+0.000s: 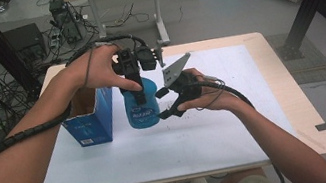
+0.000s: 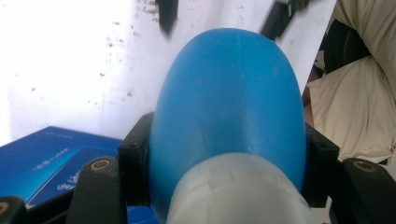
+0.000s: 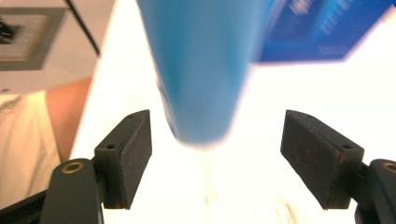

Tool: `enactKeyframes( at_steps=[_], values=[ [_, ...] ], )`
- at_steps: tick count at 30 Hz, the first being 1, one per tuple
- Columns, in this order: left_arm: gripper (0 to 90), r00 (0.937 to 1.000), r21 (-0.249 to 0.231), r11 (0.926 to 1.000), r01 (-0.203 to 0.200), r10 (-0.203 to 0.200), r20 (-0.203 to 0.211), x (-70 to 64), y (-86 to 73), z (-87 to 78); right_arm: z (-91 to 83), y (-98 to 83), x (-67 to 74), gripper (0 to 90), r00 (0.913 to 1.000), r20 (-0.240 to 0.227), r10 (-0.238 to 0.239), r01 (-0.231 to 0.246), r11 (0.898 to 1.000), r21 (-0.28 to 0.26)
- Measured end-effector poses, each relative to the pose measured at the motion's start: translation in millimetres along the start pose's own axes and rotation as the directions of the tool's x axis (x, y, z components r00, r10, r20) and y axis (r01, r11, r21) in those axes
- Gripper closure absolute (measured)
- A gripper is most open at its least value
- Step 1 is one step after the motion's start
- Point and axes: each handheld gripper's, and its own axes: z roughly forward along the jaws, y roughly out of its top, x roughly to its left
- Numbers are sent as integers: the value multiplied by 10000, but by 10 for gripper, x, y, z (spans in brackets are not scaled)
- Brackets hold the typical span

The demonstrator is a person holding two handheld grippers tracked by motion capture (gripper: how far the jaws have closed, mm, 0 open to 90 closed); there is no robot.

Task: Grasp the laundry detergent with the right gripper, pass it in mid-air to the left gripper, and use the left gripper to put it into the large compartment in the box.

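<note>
At the centre of the frame a blue bottle point(image 1: 142, 106) hangs just above the white table point(image 1: 238, 124), clenched near its pale neck by the left tongs point(image 1: 138, 86), whose black pads point(image 2: 134, 170) press both sides of its rounded body. An open blue box point(image 1: 89, 115) stands just to the bottle's left. The left hand point(image 1: 105, 71) comes over from the upper left, wrist bent so the tongs point straight down. The right hand point(image 1: 207, 95) lies low at centre right, palm inward, its tongs point(image 1: 163, 105) aimed sideways at the bottle's lower half. Those right tongs are released: their pads point(image 3: 135, 156) stand wide on either side of the bottle's base, touching nothing. With one grip alone carrying the bottle, high on a smooth curved surface, it could slide or swing free and drop onto the table. A nudge from the right tongs could tip it against the box.
</note>
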Motion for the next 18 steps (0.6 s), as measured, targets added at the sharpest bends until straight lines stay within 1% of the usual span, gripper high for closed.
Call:
enactKeyframes(
  at_steps=[1, 2, 3, 4, 5, 6, 7, 8, 9, 10, 11, 12, 13, 14, 16, 18],
  values=[
    [371, 10000, 25, 10000, 69, -69, -41, 3, -11, -23, -39, -36, -10, 268, 9997, -98, 235, -232, 9993, 301],
    [371, 9999, 31, 9999, 141, -141, -78, 8, -20, -44, -87, -72, -28, 184, 9997, 163, 191, -201, 9976, 665],
    [371, 9996, -5, 9998, 208, -208, -176, 9, -31, -55, -132, -102, -38, 205, 9974, 682, 212, -282, 9943, 1032],
    [371, 9994, 21, 9995, 328, -327, -90, 18, -41, -79, -168, -128, -35, 204, 9960, 855, 272, -387, 9900, 1356],
    [371, 9990, -4, 9991, 423, -423, -136, 29, -53, -111, -208, -161, -34, 189, 9950, 980, 213, -387, 9830, 1796],
    [371, 9985, -10, 9986, 532, -532, -109, 33, -58, -133, -264, -206, -37, 200, 9915, 1142, 630, -876, 9705, 2246],
    [371, 9979, -8, 9980, 638, -638, -65, 41, -70, -156, -305, -211, 4, 195, 9808, 1164, 1566, -1807, 9542, 2385],
    [371, 9966, -15, 9966, 821, -821, -26, 48, -82, -185, -354, -244, 3, 181, 9732, 1216, 1954, -2201, 9444, 2441],
    [371, 9956, 25, 9956, 936, -936, 44, 61, -91, -210, -416, -292, -11, 164, 9659, 1271, 2258, -2509, 9376, 2410],
    [371, 9949, 10, 9949, 1011, -1011, -25, 67, -99, -222, -464, -332, -32, 156, 9612, 1450, 2347, -2643, 9341, 2400],
    [371, 9935, 79, 9934, 1141, -1141, -11, 78, -110, -249, -507, -365, -52, 147, 9602, 1535, 2335, -2660, 9321, 2457],
    [371, 9929, 109, 9928, 1192, -1191, -56, 87, -116, -265, -556, -396, -54, 129, 9443, 1711, 2811, -3151, 9222, 2243],
    [371, 9913, 136, 9912, 1317, -1316, -101, 95, -126, -292, -603, -423, -71, 116, 9419, 1783, 2847, -3213, 9185, 2305],
    [371, 9903, 162, 9903, 1381, -1378, -160, 105, -134, -315, -663, -458, -88, 98, 9323, 2023, 2999, -3416, 9138, 2197],
    [371, 9875, 179, 9874, 1575, -1572, -135, 129, -157, -359, -766, -499, -112, 96, 9203, 2152, 3267, -3693, 9071, 2022],
    [371, 9838, 198, 9836, 1791, -1789, -118, 153, -175, -403, -843, -523, -136, 91, 9154, 2120, 3421, -3823, 9037, 1928]
  ],
)
